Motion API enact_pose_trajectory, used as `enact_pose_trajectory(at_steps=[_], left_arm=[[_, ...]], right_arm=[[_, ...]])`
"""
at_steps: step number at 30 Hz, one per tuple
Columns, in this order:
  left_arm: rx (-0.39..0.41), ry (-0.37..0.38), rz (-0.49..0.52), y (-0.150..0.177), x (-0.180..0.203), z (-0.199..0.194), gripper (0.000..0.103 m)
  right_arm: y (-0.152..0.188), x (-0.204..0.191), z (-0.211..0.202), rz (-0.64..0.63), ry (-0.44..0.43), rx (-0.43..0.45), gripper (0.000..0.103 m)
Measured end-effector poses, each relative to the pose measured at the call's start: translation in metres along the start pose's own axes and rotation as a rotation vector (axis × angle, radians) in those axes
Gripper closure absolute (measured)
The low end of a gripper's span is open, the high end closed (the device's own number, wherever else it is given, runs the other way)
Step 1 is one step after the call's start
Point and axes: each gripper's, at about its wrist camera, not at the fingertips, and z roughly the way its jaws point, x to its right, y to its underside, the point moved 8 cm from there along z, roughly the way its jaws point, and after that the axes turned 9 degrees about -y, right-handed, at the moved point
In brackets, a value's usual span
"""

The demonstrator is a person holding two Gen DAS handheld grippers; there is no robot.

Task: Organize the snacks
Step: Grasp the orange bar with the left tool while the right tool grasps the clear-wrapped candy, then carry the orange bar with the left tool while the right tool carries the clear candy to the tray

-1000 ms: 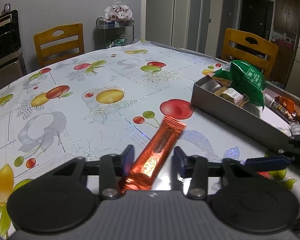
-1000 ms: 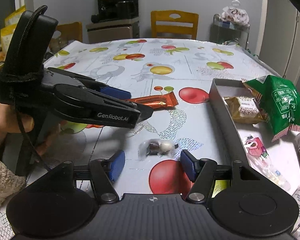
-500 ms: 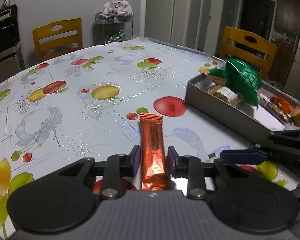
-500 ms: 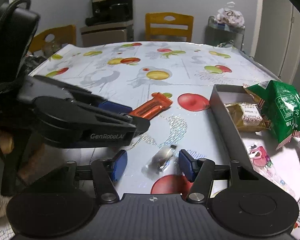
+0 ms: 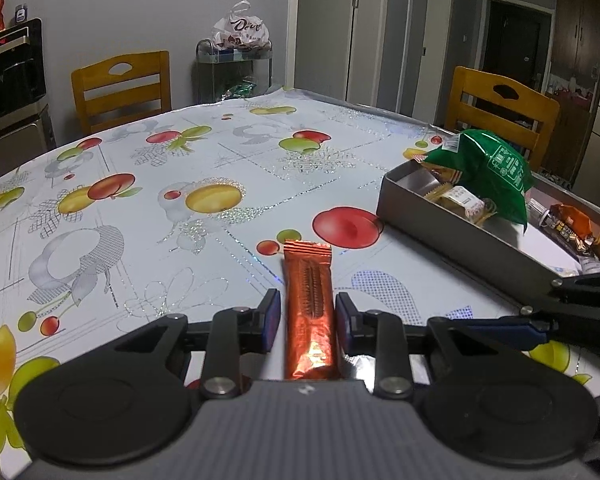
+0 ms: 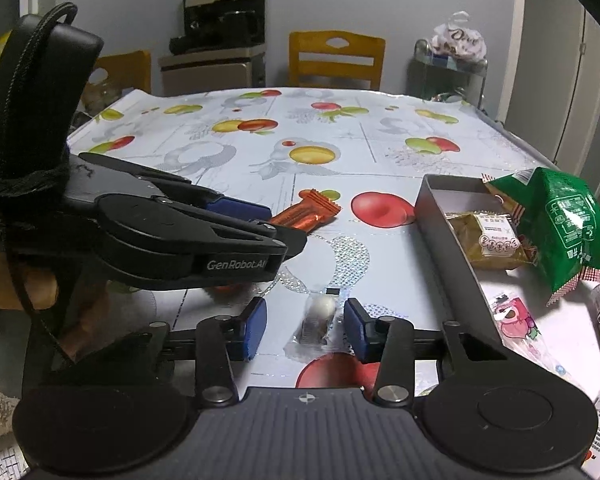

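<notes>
An orange snack bar (image 5: 309, 304) lies between the fingers of my left gripper (image 5: 307, 320), which is shut on it just above the fruit-print tablecloth; it also shows in the right wrist view (image 6: 305, 214). A small clear-wrapped candy (image 6: 318, 318) lies on the cloth between the fingers of my right gripper (image 6: 305, 326), which is open with gaps on both sides. The grey tray (image 5: 452, 220) to the right holds a green bag (image 5: 488, 168) and several wrapped snacks.
The tray also shows in the right wrist view (image 6: 446, 248), with a pink packet (image 6: 514, 320) and a brown wrapped cake (image 6: 488, 236). The left gripper body (image 6: 172, 236) crosses the right view. Wooden chairs (image 5: 120, 88) stand beyond the table's far edge.
My left gripper closed on the orange bar, which turned to lie straight between its fingers. My right gripper moved forward and narrowed around the candy, which turned lengthwise.
</notes>
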Motion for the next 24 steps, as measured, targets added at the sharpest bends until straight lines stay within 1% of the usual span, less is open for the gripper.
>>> enact_pose_trajectory(at_steps=[1,5,9,13,20,22,24], left_arm=[[0.001,0.0,0.001,0.0,0.0,0.0,0.075],[0.001,0.0,0.002,0.0,0.0,0.0,0.075],[0.001,0.0,0.001,0.0,0.0,0.0,0.075],[0.002,0.0,0.001,0.0,0.0,0.0,0.075],[0.0,0.009,-0.001,0.001,-0.002,0.0,0.076],[0.003,-0.012,-0.005,0.001,-0.004,-0.001,0.081],[0.004,-0.045,-0.014,0.002,-0.007,-0.002,0.081]], right_arm=[[0.0,0.0,0.0,-0.001,0.004,0.001,0.065],[-0.001,0.001,0.0,-0.005,0.012,0.006,0.071],[0.001,0.001,-0.001,-0.022,0.022,0.01,0.083],[0.002,0.001,-0.003,-0.036,0.026,0.013,0.086],[0.005,-0.004,-0.004,-0.079,0.035,0.029,0.087],[0.007,-0.005,-0.009,-0.048,0.004,0.021,0.088],[0.01,-0.006,-0.015,-0.03,-0.025,0.019,0.088]])
